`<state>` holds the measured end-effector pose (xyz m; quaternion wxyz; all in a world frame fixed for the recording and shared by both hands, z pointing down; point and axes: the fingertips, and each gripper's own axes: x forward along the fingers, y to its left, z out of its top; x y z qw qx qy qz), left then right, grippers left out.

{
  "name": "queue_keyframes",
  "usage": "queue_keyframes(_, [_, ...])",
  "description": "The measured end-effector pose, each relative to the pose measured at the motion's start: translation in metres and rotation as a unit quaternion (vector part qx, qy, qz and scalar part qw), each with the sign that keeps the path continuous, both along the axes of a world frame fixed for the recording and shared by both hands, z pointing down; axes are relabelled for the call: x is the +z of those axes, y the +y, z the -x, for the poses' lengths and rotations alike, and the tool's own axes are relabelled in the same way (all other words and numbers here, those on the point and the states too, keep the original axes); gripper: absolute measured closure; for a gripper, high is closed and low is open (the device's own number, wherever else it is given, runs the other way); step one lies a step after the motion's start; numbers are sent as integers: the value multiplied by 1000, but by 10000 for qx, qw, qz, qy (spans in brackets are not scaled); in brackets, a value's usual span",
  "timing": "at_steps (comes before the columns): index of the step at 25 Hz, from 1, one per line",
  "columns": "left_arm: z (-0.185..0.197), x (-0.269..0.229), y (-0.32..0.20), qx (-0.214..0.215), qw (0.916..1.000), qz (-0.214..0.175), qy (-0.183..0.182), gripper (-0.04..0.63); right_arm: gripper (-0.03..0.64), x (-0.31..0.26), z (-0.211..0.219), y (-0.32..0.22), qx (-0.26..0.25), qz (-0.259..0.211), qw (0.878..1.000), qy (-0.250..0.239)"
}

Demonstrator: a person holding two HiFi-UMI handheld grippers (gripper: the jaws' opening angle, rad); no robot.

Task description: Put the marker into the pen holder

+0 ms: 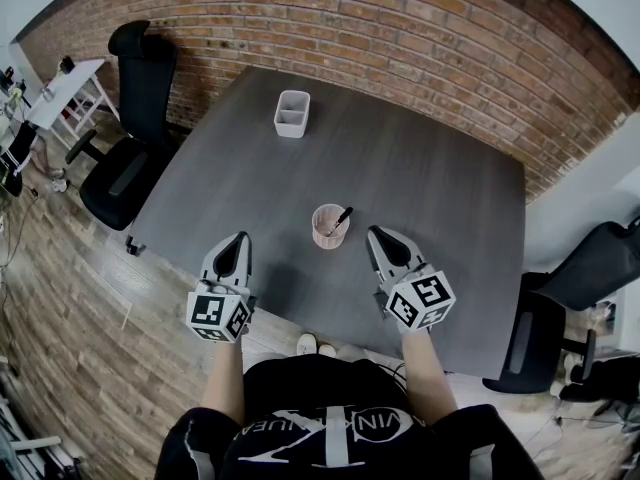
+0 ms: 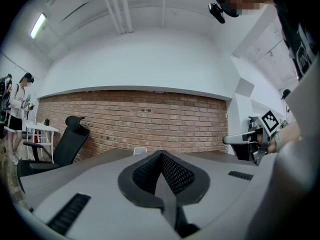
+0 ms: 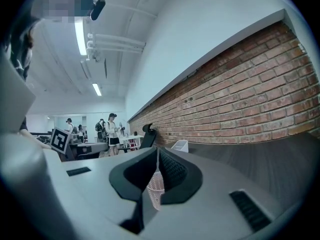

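A pink mesh pen holder (image 1: 327, 230) stands on the grey table (image 1: 430, 178), near its front edge. A black marker (image 1: 341, 218) stands slanted inside it, its tip leaning over the right rim. My left gripper (image 1: 241, 237) hovers to the left of the holder, shut and holding nothing. To the holder's right is my right gripper (image 1: 371, 232), also shut and holding nothing. In the right gripper view the pen holder (image 3: 155, 193) shows low behind the closed jaws (image 3: 157, 153). The left gripper view shows its jaws (image 2: 161, 155) meeting at a point, raised above the table.
A white two-compartment organiser (image 1: 291, 114) sits at the far side of the table. A black office chair (image 1: 135, 128) stands at the table's left and another (image 1: 570, 298) at its right. A brick wall (image 1: 400, 28) runs behind. People stand far off in the room (image 3: 111, 129).
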<state>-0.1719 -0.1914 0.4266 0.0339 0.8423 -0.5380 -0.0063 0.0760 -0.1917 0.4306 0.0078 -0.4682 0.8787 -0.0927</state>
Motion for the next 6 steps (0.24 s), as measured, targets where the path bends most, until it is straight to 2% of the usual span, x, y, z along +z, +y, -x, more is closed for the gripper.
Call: queue_keyframes(6, [1, 3, -3, -13, 10000, 49, 0, 581, 583, 4, 1, -3, -32, 62, 10000, -11])
